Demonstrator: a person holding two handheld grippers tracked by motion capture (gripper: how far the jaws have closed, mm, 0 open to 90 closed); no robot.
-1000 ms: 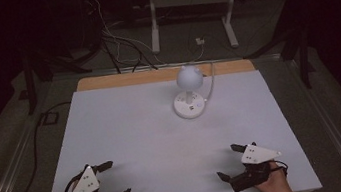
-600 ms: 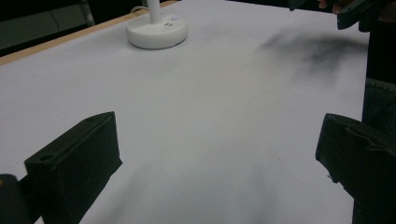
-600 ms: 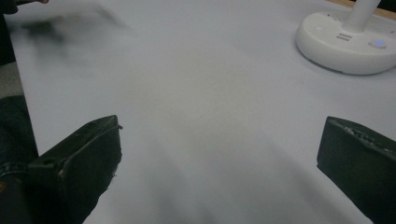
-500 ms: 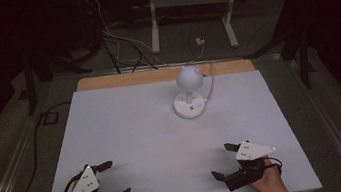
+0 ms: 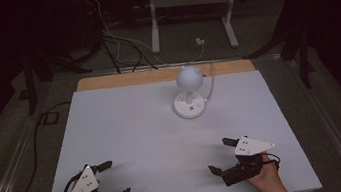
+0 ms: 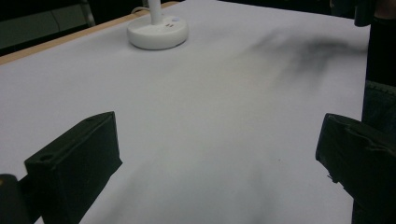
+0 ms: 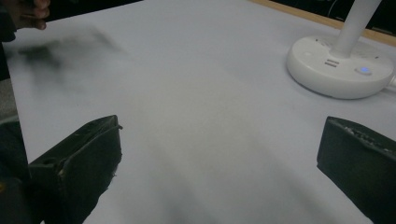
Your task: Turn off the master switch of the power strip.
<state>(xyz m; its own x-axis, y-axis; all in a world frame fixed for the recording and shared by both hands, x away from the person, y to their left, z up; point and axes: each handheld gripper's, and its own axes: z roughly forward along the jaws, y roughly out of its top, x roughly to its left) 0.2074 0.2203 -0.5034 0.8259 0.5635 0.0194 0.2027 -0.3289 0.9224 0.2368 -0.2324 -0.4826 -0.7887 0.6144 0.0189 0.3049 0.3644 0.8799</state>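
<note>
Glossy white plastic lamp base

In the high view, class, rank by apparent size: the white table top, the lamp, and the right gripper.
1. Table top, by far the largest.
2 and 3. Lamp and right gripper look about alike; the gripper sits nearer the camera, so I won't rank them.

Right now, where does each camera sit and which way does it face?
High view: above the near edge, looking forward and down at the table, lamp, left gripper and right gripper.
Left gripper view: low on that gripper, facing the lamp base; its open jaws show.
Right gripper view: low, facing the lamp base; its open jaws show.
All three share the lamp.
</note>
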